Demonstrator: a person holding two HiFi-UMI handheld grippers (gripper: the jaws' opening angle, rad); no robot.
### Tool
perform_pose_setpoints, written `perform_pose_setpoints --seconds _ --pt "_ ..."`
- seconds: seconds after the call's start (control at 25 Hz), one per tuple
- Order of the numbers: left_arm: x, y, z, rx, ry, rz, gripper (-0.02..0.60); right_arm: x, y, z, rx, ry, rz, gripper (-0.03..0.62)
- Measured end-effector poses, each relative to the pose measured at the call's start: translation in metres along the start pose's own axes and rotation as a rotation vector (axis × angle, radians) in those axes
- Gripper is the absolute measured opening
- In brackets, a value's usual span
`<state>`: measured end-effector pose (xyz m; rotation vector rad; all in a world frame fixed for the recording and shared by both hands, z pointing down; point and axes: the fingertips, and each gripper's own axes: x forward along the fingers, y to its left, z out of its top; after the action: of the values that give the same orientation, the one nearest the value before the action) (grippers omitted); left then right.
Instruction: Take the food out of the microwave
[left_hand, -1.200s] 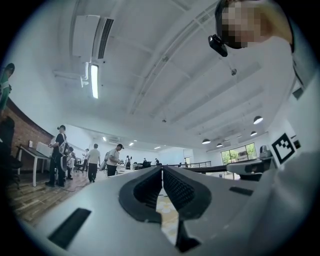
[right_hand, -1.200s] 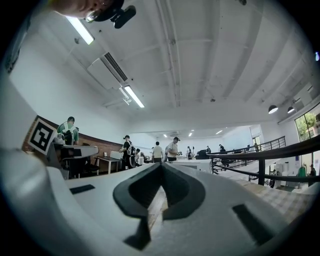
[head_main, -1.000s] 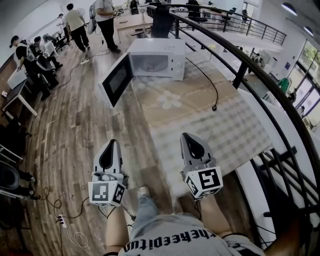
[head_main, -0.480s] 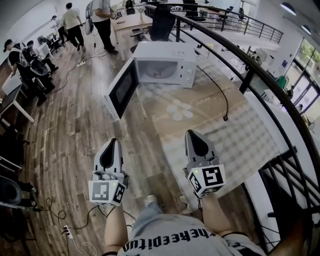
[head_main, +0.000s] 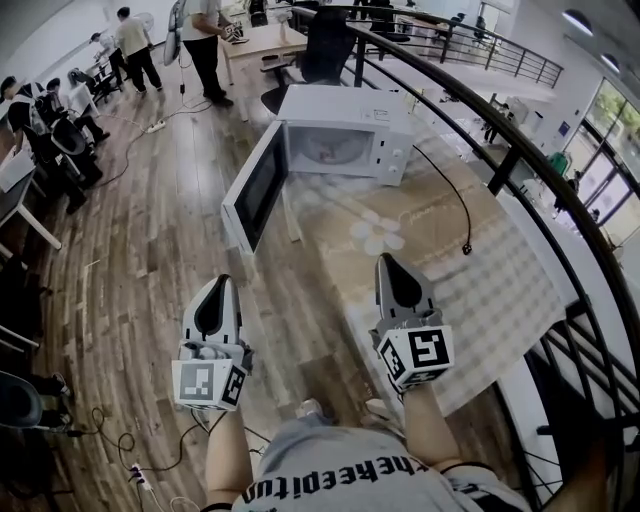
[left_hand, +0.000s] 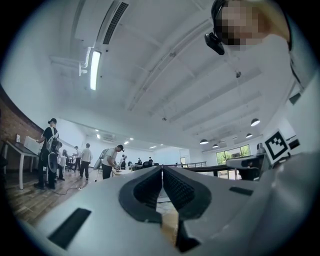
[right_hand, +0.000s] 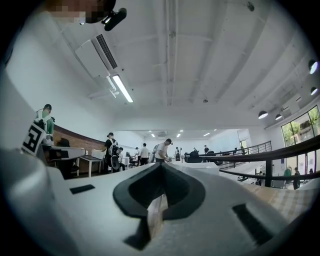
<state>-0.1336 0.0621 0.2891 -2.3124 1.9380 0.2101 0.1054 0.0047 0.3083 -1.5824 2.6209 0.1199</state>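
A white microwave stands at the far end of a table with a checked cloth. Its door hangs wide open to the left. Inside the lit cavity I see a pale dish; what lies on it is too small to make out. My left gripper is held over the wooden floor, well short of the door, its jaws shut and empty. My right gripper hovers over the table's near edge, likewise shut with nothing in it.
A black railing curves along the table's right side. The microwave's black cable ends in a plug on the cloth. Several people stand at desks at the back left. A power strip and cables lie on the floor.
I have come closer to the microwave: it and its open door sit larger and lower in the head view. Both grippers keep their pose and stay shut.
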Motion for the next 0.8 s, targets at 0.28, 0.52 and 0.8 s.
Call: perform_pose_setpoints --seconds 0.28,0.52,0.8 --pt "0.014 0.035 0.0 0.015 -0.019 -0.031 0.011 0.03 0.019 0.02 0.001 -0.073 -0.025 0.005" --pt "0.019 0.054 0.001 -0.015 -0.036 -0.034 0.011 0.043 0.035 0.024 -0.056 -0.057 -0.009 0.005" --pt "0.042 0.055 -0.008 -0.012 -0.032 -0.066 0.011 0.062 0.022 0.009 -0.015 -0.044 -0.027 0.005"
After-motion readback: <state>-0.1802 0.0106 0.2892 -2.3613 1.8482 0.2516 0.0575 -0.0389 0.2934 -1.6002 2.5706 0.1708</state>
